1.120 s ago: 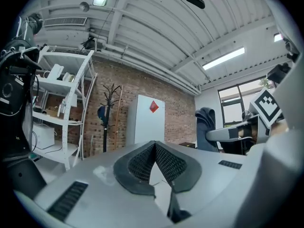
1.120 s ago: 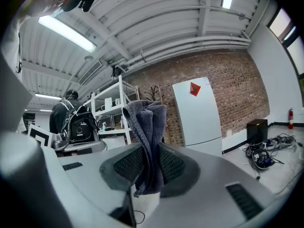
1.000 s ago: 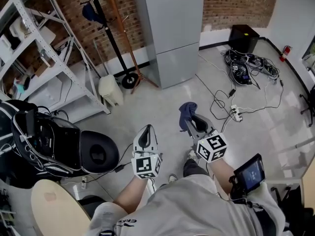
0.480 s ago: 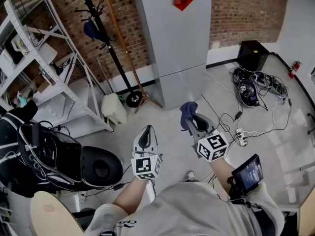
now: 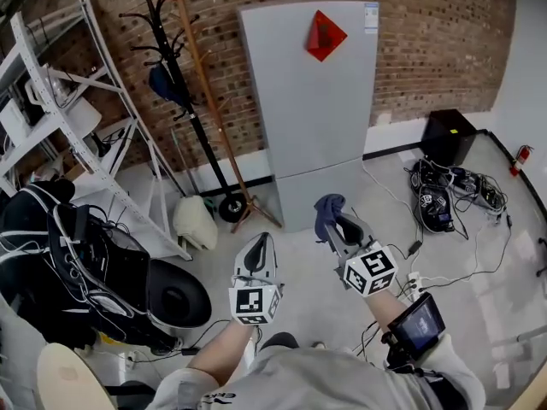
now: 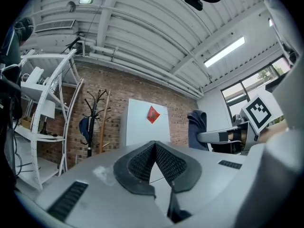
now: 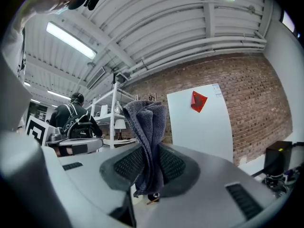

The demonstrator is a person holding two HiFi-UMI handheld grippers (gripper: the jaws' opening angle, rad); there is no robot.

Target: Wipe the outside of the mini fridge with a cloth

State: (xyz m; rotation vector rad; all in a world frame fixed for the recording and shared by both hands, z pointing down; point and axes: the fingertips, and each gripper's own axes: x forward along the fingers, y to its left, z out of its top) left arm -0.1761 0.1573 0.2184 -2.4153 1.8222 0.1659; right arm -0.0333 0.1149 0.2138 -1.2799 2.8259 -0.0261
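The right gripper's (image 7: pixel 150 171) jaws are clamped on a folded blue-grey cloth (image 7: pixel 147 127) that stands up between them. The left gripper's (image 6: pixel 155 148) jaws are pressed together on nothing. Both hover over a pale glossy floor (image 5: pixel 479 272), well apart from the grey fridge (image 5: pixel 312 109) at their 12 o'clock. The fridge stands against a brick wall (image 5: pixel 427 49), with a coat stand (image 5: pixel 175 101) at 11 o'clock and cables (image 5: pixel 444 196) at 2 o'clock. Only the gripper views show the ribbed ceiling (image 6: pixel 142 27).
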